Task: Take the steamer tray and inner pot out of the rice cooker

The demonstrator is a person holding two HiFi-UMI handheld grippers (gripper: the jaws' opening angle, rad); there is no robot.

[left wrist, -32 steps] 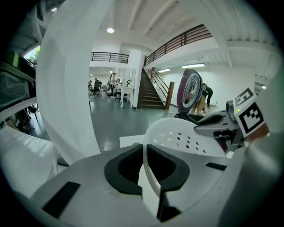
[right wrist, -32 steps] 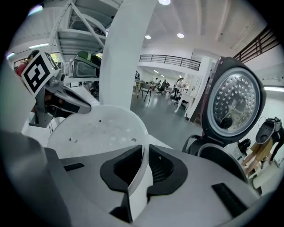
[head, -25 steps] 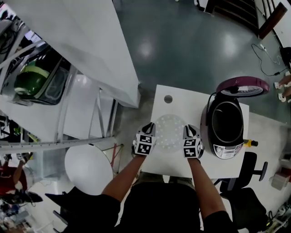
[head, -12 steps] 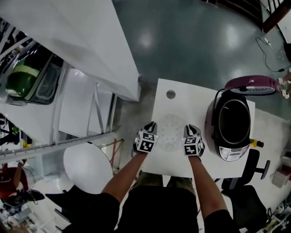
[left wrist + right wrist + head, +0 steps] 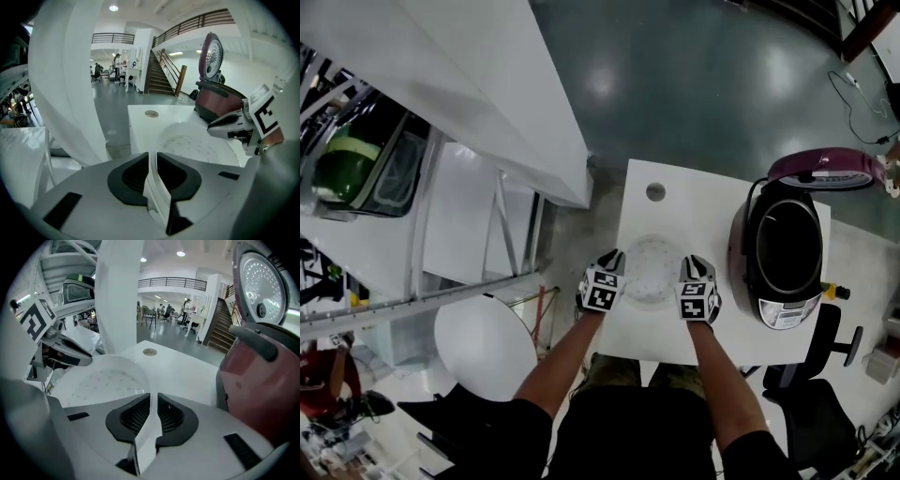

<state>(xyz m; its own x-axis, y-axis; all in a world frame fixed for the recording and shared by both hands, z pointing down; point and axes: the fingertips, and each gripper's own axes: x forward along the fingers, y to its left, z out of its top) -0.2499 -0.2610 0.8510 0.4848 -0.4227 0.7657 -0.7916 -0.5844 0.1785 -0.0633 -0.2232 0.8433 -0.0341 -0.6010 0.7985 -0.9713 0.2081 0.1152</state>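
The white perforated steamer tray [image 5: 649,270] rests on the white table [image 5: 694,206], left of the rice cooker [image 5: 787,258]. My left gripper [image 5: 612,261] has the tray's left rim between its pads, and its jaws are opening; in the left gripper view the thin rim [image 5: 151,161] fills the gap of the left gripper [image 5: 151,157]. My right gripper [image 5: 690,264] is shut on the right rim, seen in the right gripper view as a white edge [image 5: 151,420] in the right gripper [image 5: 153,397]. The cooker's lid [image 5: 825,167] stands up, and the dark inner pot [image 5: 787,246] sits inside.
A round cable hole [image 5: 655,191] lies at the table's far side. A white round stool [image 5: 483,342] and a white slanted structure [image 5: 469,94] stand to the left. A black office chair [image 5: 811,412] is at the near right, by the table's front edge.
Both grippers have come down with the steamer tray between them, and the tray now sits lower, on the table.
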